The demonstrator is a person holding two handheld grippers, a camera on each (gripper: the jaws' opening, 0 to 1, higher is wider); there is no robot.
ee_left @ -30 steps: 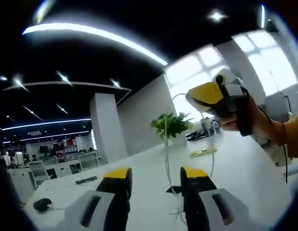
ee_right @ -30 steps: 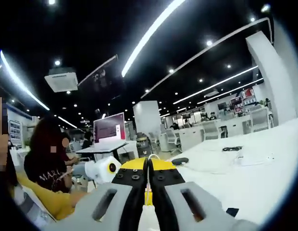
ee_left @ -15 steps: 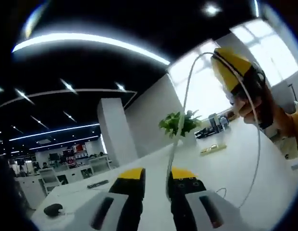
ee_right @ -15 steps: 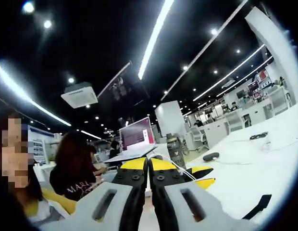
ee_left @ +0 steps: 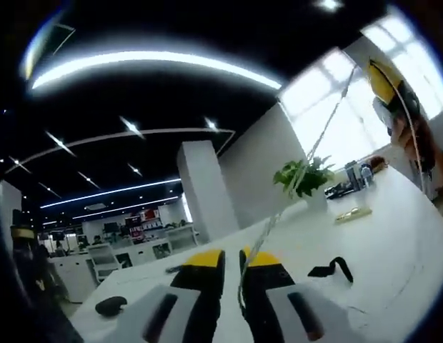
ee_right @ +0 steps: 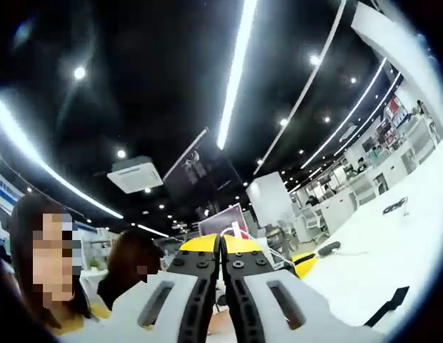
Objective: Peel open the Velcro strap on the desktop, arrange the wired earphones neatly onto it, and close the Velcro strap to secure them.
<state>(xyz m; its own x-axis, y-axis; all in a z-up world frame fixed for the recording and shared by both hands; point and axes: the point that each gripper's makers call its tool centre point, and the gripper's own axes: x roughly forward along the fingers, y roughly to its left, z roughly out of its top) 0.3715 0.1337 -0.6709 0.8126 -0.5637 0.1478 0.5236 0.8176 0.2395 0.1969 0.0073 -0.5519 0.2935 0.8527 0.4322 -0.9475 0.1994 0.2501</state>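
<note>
Both tongs are clamped on the white earphone cable (ee_left: 307,161), which runs tight from the left gripper (ee_left: 231,259) up to the right gripper (ee_left: 393,89). The black strap (ee_left: 332,269) lies flat on the white desk (ee_left: 393,243), near its right edge.

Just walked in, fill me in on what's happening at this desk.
A person is holding a white earphone cable stretched in the air between two handheld grippers. The left gripper is shut on one part of it, and the right gripper, raised high, pinches another part. The black Velcro strap lies on the white desk, with nothing on it yet.
</note>
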